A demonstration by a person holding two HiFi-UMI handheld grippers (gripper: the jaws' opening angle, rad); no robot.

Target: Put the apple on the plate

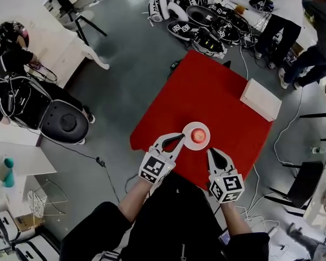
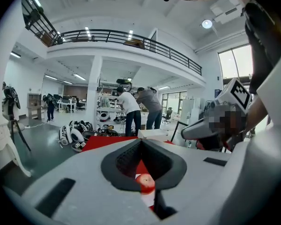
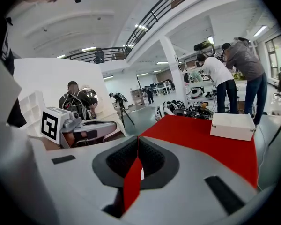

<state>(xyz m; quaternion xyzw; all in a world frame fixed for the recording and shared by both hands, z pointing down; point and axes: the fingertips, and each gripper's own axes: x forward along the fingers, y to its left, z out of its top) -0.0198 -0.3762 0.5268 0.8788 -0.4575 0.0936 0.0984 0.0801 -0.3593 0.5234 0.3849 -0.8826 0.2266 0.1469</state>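
Note:
A red apple (image 1: 198, 136) lies on a small white plate (image 1: 186, 130) near the front edge of the red table (image 1: 217, 86). My left gripper (image 1: 181, 137) hovers just left of the plate, its jaws shut with nothing between them. In the left gripper view the apple (image 2: 145, 182) shows through the slot below the closed jaws of the left gripper (image 2: 141, 140), with the plate (image 2: 149, 198) under it. My right gripper (image 1: 210, 151) is just in front of the plate, to its right. In the right gripper view the right gripper (image 3: 138, 138) has its tips together and holds nothing.
A white box (image 1: 261, 99) sits at the table's far right edge. A pile of black-and-white gear (image 1: 201, 18) covers the floor beyond the table, where two people (image 1: 285, 23) stand. A tripod (image 1: 70, 10) and a seated person (image 1: 11, 69) are at the left.

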